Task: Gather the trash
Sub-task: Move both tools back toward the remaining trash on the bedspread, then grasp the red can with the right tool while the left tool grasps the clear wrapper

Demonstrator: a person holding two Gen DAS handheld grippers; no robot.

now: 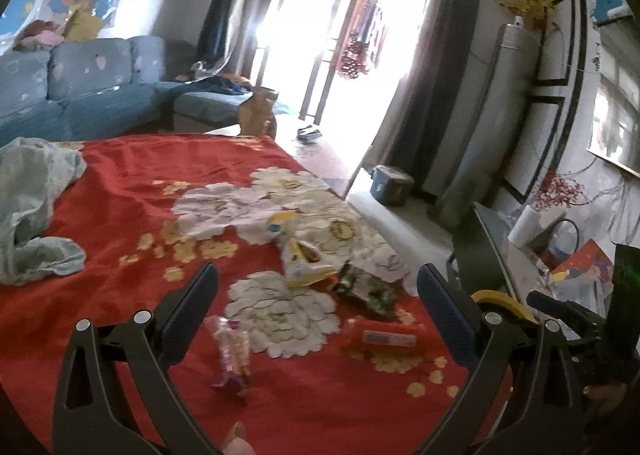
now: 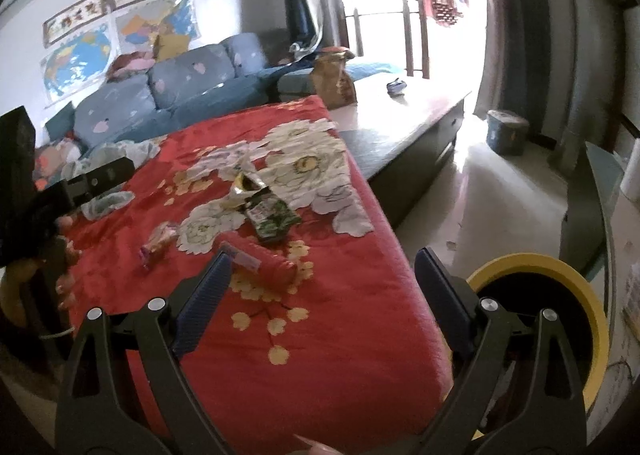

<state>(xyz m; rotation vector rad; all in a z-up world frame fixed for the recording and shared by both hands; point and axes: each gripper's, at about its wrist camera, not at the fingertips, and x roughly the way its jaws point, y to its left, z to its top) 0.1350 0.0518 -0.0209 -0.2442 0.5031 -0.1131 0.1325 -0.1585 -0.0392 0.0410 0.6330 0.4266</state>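
Your left gripper [image 1: 318, 283] has its fingers spread wide and holds nothing. It hangs over the red blanket [image 1: 120, 191] with big white flowers. Between the fingers, at 6 o'clock, lies a small pink wrapper [image 1: 232, 351]. At about 4 o'clock, close to the right finger, lies a red packet [image 1: 382, 337]. Straight ahead at 12 o'clock are a yellow and white wrapper [image 1: 300, 261] and, just beside it, a dark green wrapper [image 1: 366, 289]. All this trash lies flat on the blanket, with nothing on top of it.

Your right gripper [image 2: 322, 267] is wide open too, and empty. The red packet [image 2: 260, 261] sits just past the tip of its left finger. Past that are the dark green wrapper [image 2: 272, 217], a shiny crumpled wrapper [image 2: 246, 187] and, at 10 o'clock, the pink wrapper [image 2: 158, 241].

At 4 o'clock, behind the right finger, stands a bin with a yellow rim [image 2: 560, 287], off the edge of the blanket.

A pale green cloth [image 1: 28, 207] is bunched up at 9 o'clock in the left view. Far off are a blue sofa [image 2: 180, 87], a brown paper bag [image 2: 334, 81] and a blue bucket [image 2: 506, 131] on the floor.
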